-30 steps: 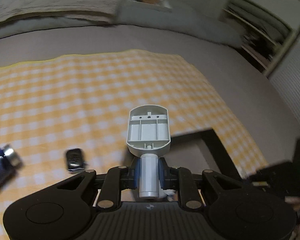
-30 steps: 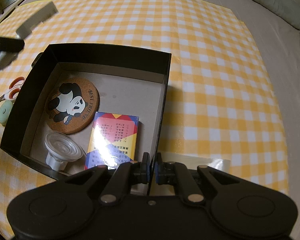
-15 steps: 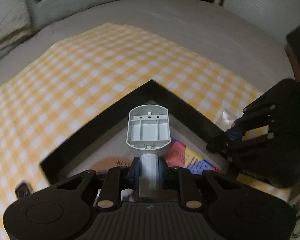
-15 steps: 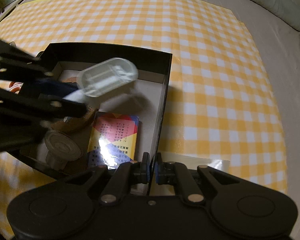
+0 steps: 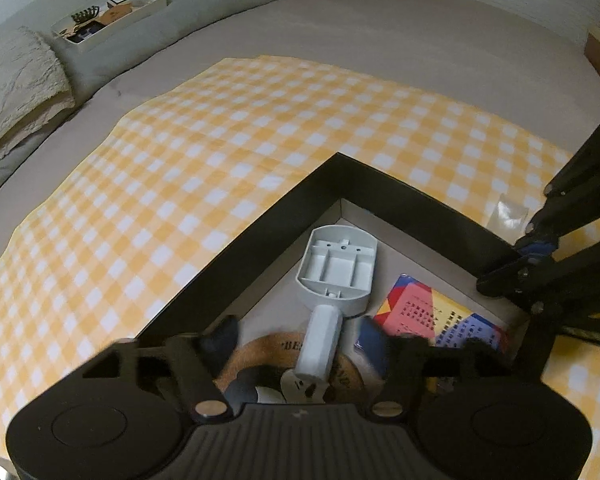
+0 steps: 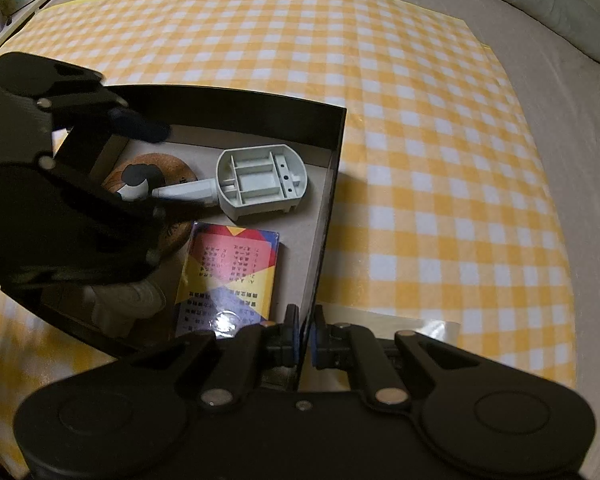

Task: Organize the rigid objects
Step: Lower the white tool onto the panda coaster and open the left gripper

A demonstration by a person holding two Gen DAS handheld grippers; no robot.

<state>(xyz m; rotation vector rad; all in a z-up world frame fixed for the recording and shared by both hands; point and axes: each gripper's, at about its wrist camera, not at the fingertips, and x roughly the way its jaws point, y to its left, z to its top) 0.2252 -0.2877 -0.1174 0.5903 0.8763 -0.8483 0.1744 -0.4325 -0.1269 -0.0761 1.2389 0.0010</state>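
A grey plastic part (image 5: 338, 268) with a ribbed oval head and a stub handle lies inside the black box (image 5: 400, 184), its handle over a round panda coaster (image 5: 260, 348). My left gripper (image 5: 296, 338) hovers over it with its jaws opening; the handle sits between the fingers and the pads stand clear of it. From the right wrist the part (image 6: 260, 180) rests near the box's far wall (image 6: 260, 100), with the left gripper (image 6: 152, 168) at its handle end. My right gripper (image 6: 305, 338) is shut on the box's right wall.
Also in the box are a colourful card pack (image 6: 232, 268) and a clear plastic cup (image 6: 128, 300), part hidden by the left gripper. A clear plastic scrap (image 6: 432, 328) lies on the yellow checked cloth (image 6: 420, 140). A white tray (image 5: 112, 12) sits on the bed behind.
The left gripper carried the grey part from over the cloth to the box, lowered it in, and its fingers have spread off the handle. The right gripper has stayed on the box wall.
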